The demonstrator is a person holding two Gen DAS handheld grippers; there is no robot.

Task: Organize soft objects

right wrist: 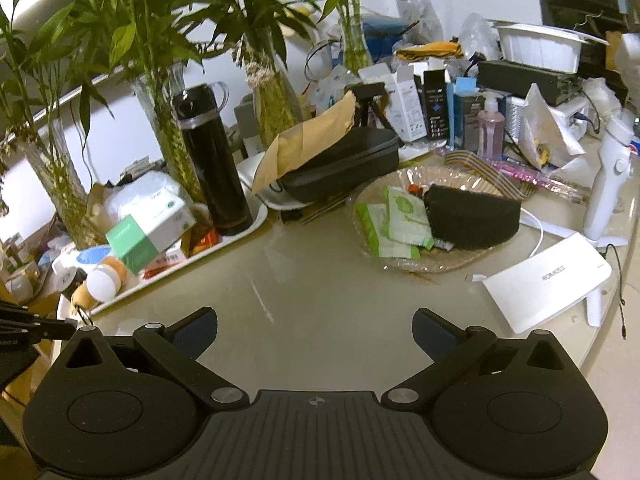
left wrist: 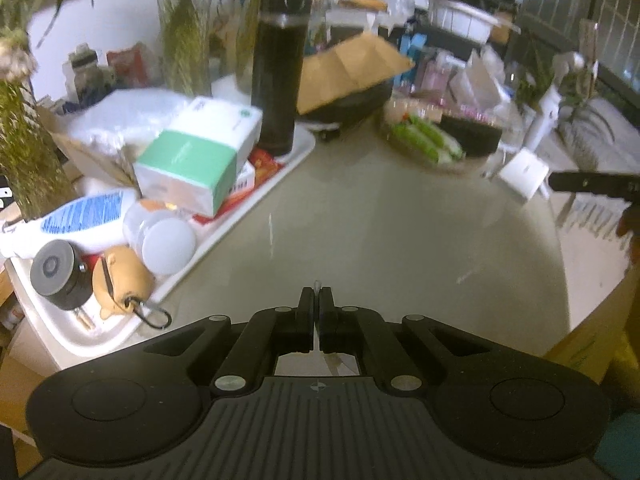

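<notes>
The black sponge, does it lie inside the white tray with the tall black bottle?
No, the black sponge lies in the clear glass dish next to green packets, apart from the white tray.

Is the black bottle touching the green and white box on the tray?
Apart. The right wrist view shows a gap between the black bottle and the green and white box.

We see dim, greenish indoor light. The left wrist view is smeared by motion blur; the right is sharper. Both bend strongly toward dark corners, with soft glare on the tabletop [right wrist: 320, 280].
</notes>
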